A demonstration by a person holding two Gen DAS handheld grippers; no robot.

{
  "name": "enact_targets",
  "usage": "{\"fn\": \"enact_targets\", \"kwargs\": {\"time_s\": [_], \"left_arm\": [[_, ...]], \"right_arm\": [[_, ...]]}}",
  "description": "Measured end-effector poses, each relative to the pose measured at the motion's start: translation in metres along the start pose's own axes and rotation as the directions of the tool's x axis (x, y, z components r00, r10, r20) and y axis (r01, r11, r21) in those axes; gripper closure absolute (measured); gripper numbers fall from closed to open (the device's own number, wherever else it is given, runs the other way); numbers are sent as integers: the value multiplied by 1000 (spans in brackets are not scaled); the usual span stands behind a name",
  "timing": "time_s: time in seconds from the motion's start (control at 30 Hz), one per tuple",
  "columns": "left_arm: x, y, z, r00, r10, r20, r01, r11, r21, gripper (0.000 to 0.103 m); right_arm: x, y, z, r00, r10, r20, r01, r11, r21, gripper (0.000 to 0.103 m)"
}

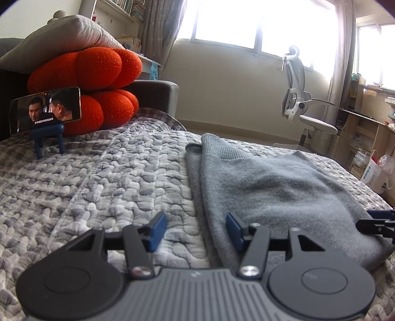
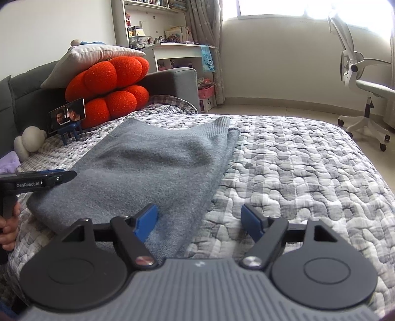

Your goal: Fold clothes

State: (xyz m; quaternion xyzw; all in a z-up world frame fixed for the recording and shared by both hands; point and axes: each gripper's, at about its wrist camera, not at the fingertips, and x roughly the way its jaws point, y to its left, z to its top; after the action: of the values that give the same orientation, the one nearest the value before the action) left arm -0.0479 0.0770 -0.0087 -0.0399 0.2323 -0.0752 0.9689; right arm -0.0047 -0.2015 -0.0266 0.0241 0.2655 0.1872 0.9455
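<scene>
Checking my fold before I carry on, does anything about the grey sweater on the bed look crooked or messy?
Mostly tidy. The grey sweater lies flat on the quilt, but at its far end a lower layer sticks out past the top layer's edge, so the layers don't line up there.

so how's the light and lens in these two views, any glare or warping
Left wrist view: the bright window is blown out to white, washing out the curtain edges and backlighting the white office chair; the folded grey knit sweater stays evenly lit. Right wrist view: glare only at the top window, the checked grey quilt is sharp. Both bend at the edges, with dark corners.
</scene>
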Motion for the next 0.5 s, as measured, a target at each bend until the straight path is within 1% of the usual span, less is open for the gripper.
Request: {"fn": "enact_targets", "kwargs": {"time_s": [0.3, 0.5], "left_arm": [[0, 0, -1, 1000, 2, 4, -2, 1000, 1, 47], [0, 1, 0, 1000, 4, 4, -4, 1000, 3, 47]], "right_arm": [[-1, -1, -1, 1000, 1, 4, -1, 1000, 8, 25], [-1, -1, 0, 1000, -12, 5, 12, 1000, 17, 24]]}}
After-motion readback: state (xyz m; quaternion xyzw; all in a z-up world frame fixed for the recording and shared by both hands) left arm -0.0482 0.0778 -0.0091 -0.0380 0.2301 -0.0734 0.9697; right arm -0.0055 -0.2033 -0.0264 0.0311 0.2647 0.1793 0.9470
